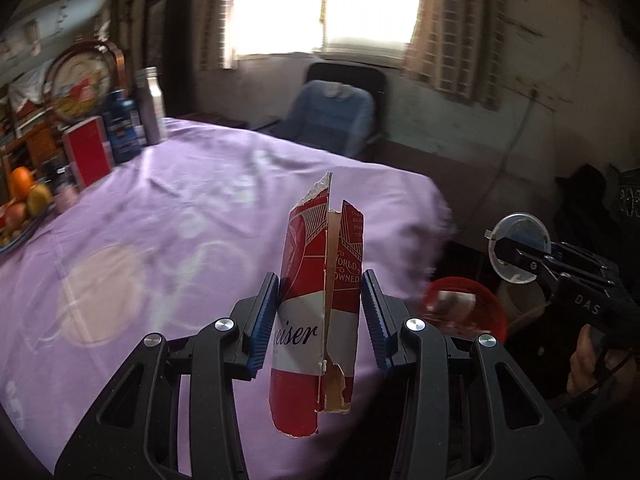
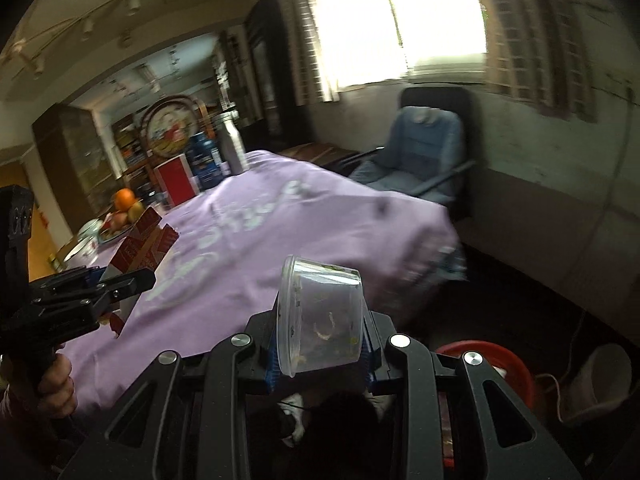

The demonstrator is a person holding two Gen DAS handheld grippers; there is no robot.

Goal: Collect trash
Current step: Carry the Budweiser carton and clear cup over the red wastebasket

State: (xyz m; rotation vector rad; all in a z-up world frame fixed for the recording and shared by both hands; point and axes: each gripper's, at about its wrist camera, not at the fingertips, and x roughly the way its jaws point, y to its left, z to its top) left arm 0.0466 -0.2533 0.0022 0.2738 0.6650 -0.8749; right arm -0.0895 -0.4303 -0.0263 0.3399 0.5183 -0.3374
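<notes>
Red torn carton [image 1: 316, 320] clamped in left gripper [image 1: 320, 312] jaws; right gripper [image 2: 320, 344] jaws grip clear tub [image 2: 320, 316].

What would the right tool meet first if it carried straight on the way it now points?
Probably the purple tablecloth: the right tool, shut on the clear plastic container, aims over the table's near corner toward the blue chair. Depth is unclear, so it might pass above the cloth.

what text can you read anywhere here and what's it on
"eiser": torn red and white carton in the left tongs, start hidden
"WORLD" over "OWNED": same carton, higher, cut off
"DAS": body of the right tongs
Small print at the carton's top right: too small to read
Blue bottles labels: blurred
</notes>
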